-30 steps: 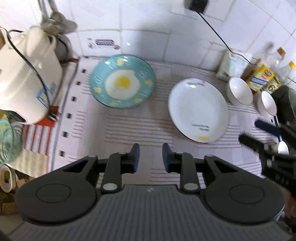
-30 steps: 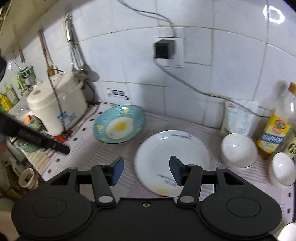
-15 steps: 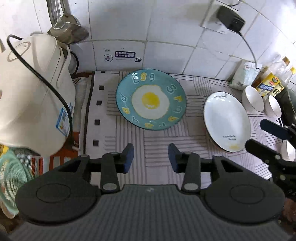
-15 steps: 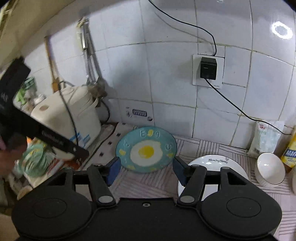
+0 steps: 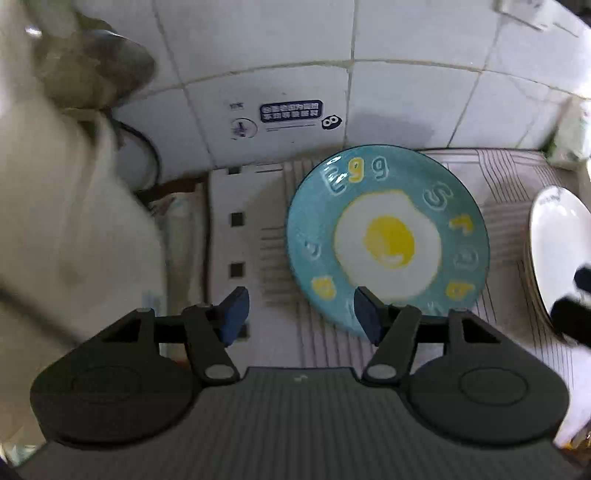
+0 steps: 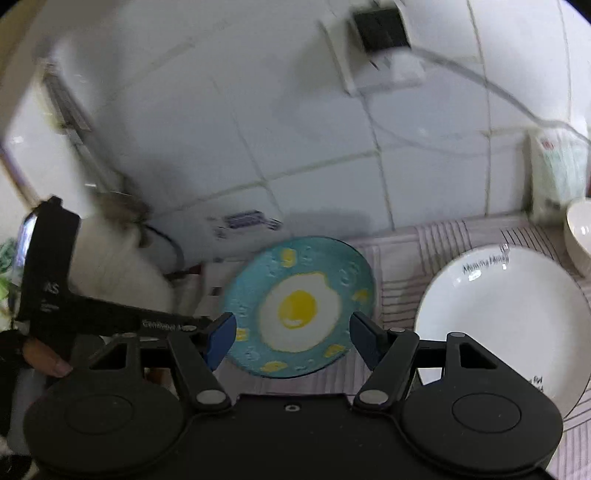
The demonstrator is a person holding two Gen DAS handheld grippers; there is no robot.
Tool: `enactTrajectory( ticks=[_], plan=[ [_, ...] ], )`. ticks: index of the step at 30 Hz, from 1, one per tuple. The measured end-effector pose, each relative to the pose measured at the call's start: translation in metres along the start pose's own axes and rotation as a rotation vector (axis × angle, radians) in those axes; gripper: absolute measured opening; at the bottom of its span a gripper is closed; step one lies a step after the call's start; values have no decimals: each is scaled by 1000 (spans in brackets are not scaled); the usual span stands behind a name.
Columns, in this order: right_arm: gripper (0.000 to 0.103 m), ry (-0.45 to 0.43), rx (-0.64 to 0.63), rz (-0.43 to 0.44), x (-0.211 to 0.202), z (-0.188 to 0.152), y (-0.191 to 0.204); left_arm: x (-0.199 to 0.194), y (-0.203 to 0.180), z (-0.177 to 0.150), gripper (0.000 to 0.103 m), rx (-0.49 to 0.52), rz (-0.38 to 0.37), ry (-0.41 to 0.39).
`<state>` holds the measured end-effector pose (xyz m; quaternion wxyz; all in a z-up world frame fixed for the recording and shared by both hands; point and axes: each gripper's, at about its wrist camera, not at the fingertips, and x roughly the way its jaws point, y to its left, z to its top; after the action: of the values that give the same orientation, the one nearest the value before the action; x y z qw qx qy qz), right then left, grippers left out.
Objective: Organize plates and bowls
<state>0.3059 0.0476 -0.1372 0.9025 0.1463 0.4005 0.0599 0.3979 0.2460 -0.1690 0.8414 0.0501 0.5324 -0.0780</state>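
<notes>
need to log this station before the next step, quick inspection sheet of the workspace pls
surface: striped mat covers the counter, flat.
job's things: blue egg plate lies flat on the mat; white plate beside it, apart; white bowl at the edge of the right wrist view.
clutter: white cooker left of the mat; packet by the wall.
grippers: left gripper opening, nothing between its jaws; right gripper opening, empty, above the blue plate.
cables: black cord behind the cooker; cable from the wall plug.
surroundings: white tiled wall.
</notes>
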Motion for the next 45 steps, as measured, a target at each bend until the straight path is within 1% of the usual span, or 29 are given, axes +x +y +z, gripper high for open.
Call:
enactTrajectory(
  ticks=[2,3,4,5,7,9,11,13,14,15,16,17,18,19,20,21,22,25,28,34,36,38,40,43,45],
  plan=[
    [72,15,21,-54,16,-7,-5,15,0,8,62,-41,-12,1],
    [72,16,57,-68,19,-11,-9,22,1,11,62,-55,-3,-8],
    [72,14,102,-62,23,-15,-14,27,1,14,62,-62,12,-14],
    [72,25,119,-42,27,-18,-16,32,0,17,62,-62,24,-19],
    [70,51,124,-18,38,-21,-20,42,0,22,62,-68,28,-3],
    [67,71,134,-13,50,-25,-21,51,1,27,62,-73,22,31],
    [66,91,148,-9,60,-28,-22,56,1,31,62,-71,25,38],
    [65,102,143,-22,69,-30,-21,61,1,33,62,-69,27,54],
    [63,107,142,-27,72,-30,-22,62,2,33,62,-68,24,56],
    [56,110,143,-28,76,-30,-22,64,2,33,60,-65,19,57],
    [55,112,141,-26,80,-29,-22,65,3,34,59,-62,17,58],
    [52,115,138,-37,83,-28,-21,67,4,35,55,-63,15,56],
    [44,112,131,-53,85,-27,-21,69,6,36,45,-66,9,58],
    [39,110,125,-71,86,-27,-22,71,7,37,39,-72,7,60],
    [31,109,122,-88,88,-27,-24,72,9,37,29,-81,5,60],
    [22,109,122,-98,90,-26,-27,72,12,36,28,-98,-5,53],
    [20,109,118,-111,91,-25,-29,73,15,34,27,-120,-24,45],
    [19,101,129,-112,93,-23,-34,74,22,27,22,-170,-69,15],
    [19,117,143,-107,95,-20,-36,73,20,21,22,-159,-63,-17],
    [20,132,176,-102,104,-19,-42,75,25,23,21,-203,-88,12],
    [24,141,177,-80,109,-19,-44,77,26,23,22,-204,-86,9],
    [24,138,158,-71,111,-19,-44,76,24,20,23,-193,-79,0],
    [23,155,148,-63,112,-16,-45,74,20,18,23,-175,-71,1],
    [24,174,75,-54,108,-9,-39,68,10,23,23,-78,-46,30],
    [24,160,22,-44,99,-4,-32,62,8,25,23,-64,-41,28]
  ],
)
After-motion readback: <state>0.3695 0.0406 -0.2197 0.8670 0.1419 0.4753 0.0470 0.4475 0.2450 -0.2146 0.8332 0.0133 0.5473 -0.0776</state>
